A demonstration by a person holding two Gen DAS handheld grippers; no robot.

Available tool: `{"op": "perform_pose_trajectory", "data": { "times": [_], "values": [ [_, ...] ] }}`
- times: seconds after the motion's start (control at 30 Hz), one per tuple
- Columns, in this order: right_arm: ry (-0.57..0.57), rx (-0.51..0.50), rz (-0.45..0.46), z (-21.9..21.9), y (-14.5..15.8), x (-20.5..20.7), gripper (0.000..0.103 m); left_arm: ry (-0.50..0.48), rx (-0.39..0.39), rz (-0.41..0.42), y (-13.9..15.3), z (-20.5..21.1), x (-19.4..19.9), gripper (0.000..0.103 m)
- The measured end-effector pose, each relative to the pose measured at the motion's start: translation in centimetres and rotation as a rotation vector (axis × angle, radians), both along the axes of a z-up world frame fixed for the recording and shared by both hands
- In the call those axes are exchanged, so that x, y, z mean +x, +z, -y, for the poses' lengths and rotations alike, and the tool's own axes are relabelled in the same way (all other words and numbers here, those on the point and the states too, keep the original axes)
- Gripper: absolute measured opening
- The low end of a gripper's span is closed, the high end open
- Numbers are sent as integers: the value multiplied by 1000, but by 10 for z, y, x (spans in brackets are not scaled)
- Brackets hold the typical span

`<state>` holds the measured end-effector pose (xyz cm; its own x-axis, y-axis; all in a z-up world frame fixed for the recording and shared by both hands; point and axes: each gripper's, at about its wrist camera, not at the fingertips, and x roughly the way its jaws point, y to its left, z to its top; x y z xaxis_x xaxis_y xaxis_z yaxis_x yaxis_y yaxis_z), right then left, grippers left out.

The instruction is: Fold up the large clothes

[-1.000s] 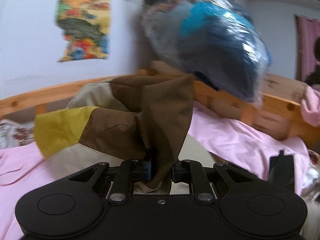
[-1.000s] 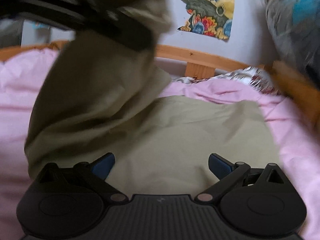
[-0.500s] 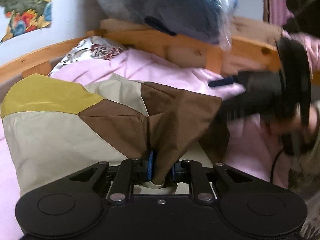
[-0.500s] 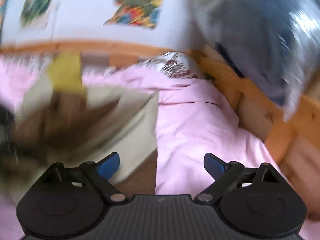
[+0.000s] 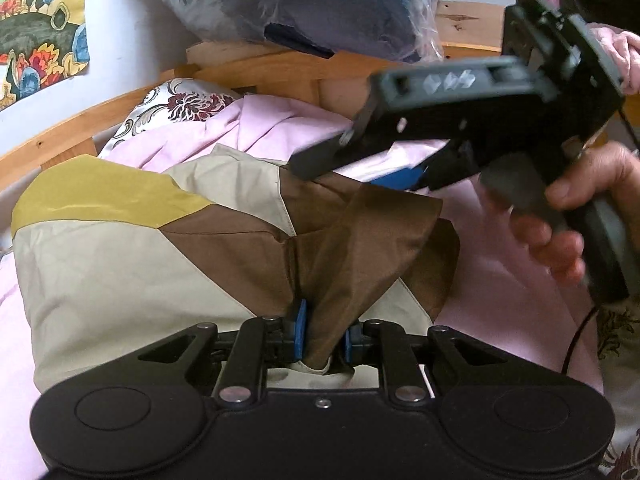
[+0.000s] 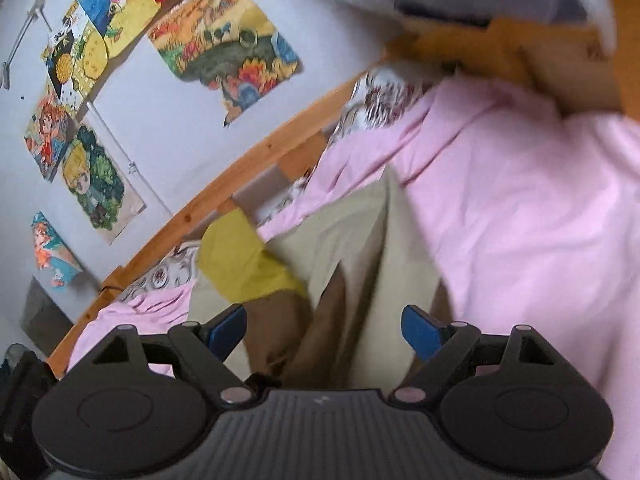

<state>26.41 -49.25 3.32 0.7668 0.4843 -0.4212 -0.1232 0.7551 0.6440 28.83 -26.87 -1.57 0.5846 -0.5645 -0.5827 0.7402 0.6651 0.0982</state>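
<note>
A large garment (image 5: pixel 132 264) in beige, brown and mustard yellow lies folded on a pink bed sheet (image 5: pixel 500 312). My left gripper (image 5: pixel 322 336) is shut on a brown fold of it, low over the bed. My right gripper (image 6: pixel 324 326) is open and empty above the garment (image 6: pixel 360 264). It also shows in the left wrist view (image 5: pixel 360 164), held by a hand at the right, its fingers hovering over the garment's far right edge.
A wooden bed frame (image 5: pixel 264 76) runs along the back and right. A plastic bag of dark clothes (image 5: pixel 304 0) sits on its corner. A floral pillow (image 5: pixel 176 104) lies at the head. Posters (image 6: pixel 224 52) hang on the wall.
The left gripper has lowered the held fold onto the bed. The right gripper has swung in from the right, over the garment's far edge, still open.
</note>
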Motion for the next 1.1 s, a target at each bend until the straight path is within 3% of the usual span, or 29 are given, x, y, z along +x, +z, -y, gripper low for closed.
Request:
{"op": "perform_pose_trajectory", "data": {
  "times": [0.07,0.13,0.17,0.23,0.3,0.43,0.5,0.63,0.73,0.8,0.83,0.97,1.1],
  "values": [
    [15,-14,-23,-9,-6,5,77,-11,5,13,0,1,-4,19],
    [19,-29,-36,-17,-9,5,35,-24,7,28,1,2,-8,18],
    [9,-39,-32,-20,-8,4,24,-26,-1,33,2,3,-10,18],
    [-16,-87,-1,-23,-1,0,12,-41,-17,55,6,6,-14,18],
    [-38,-140,46,-24,9,-7,6,-57,-33,70,11,13,-16,18],
    [-94,-248,73,-20,17,-13,3,-86,-29,53,7,29,-11,18],
    [-119,-294,34,-17,8,-11,3,-93,-17,30,0,34,-6,18],
    [-132,-281,-49,-9,-22,-10,3,-89,-48,-3,2,32,-7,22],
    [-127,-302,-45,-13,-25,-11,3,-88,-76,-11,11,25,-13,35],
    [-124,-328,-40,-16,-26,-12,3,-91,-130,-32,20,13,-21,53],
    [-125,-333,-39,-17,-26,-11,3,-85,-156,-40,23,6,-24,56],
    [-126,-340,-36,-17,-27,-11,3,34,-260,-39,40,-32,-38,66],
    [-133,-350,-34,-20,-27,-9,3,301,-412,-21,50,-85,-35,79]
  ]
}}
